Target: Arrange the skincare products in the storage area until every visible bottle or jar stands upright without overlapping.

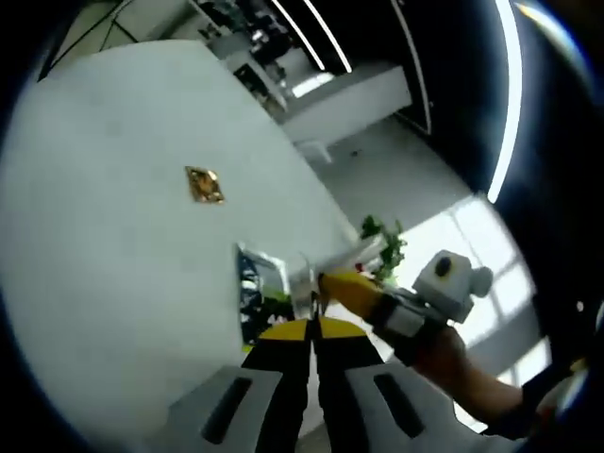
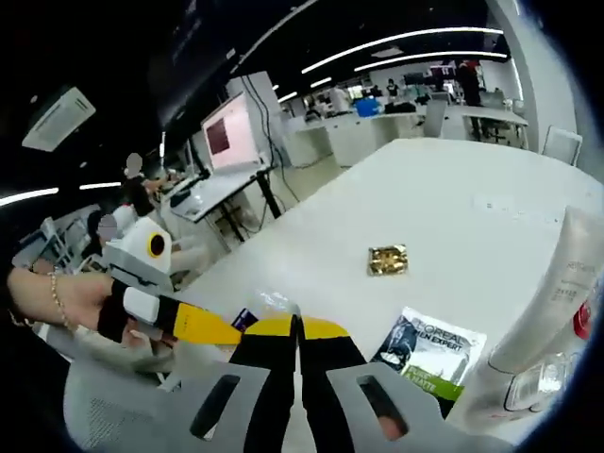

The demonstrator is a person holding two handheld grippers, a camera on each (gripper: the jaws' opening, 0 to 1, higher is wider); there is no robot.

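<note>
On the white table (image 2: 453, 189) lies a flat L'Oreal sachet (image 2: 429, 354), dark with a green band, seen too in the left gripper view (image 1: 260, 293). A white tube (image 2: 557, 302) with a clear cap stands at the right edge of the right gripper view. A small gold foil packet (image 2: 388, 260) (image 1: 204, 184) lies further out. My right gripper (image 2: 295, 326) is shut, jaws together, just short of a small clear item (image 2: 274, 302). My left gripper (image 1: 311, 326) is shut as well, with the right gripper (image 1: 327, 281) beside its tips.
The table's edge (image 1: 311, 179) runs close to the sachet, with floor beyond it. A green plant (image 1: 382, 243) stands past that edge. Desks, a monitor (image 2: 226, 132) and seated people fill the room behind. A hand (image 2: 57, 297) holds the left gripper (image 2: 231, 332).
</note>
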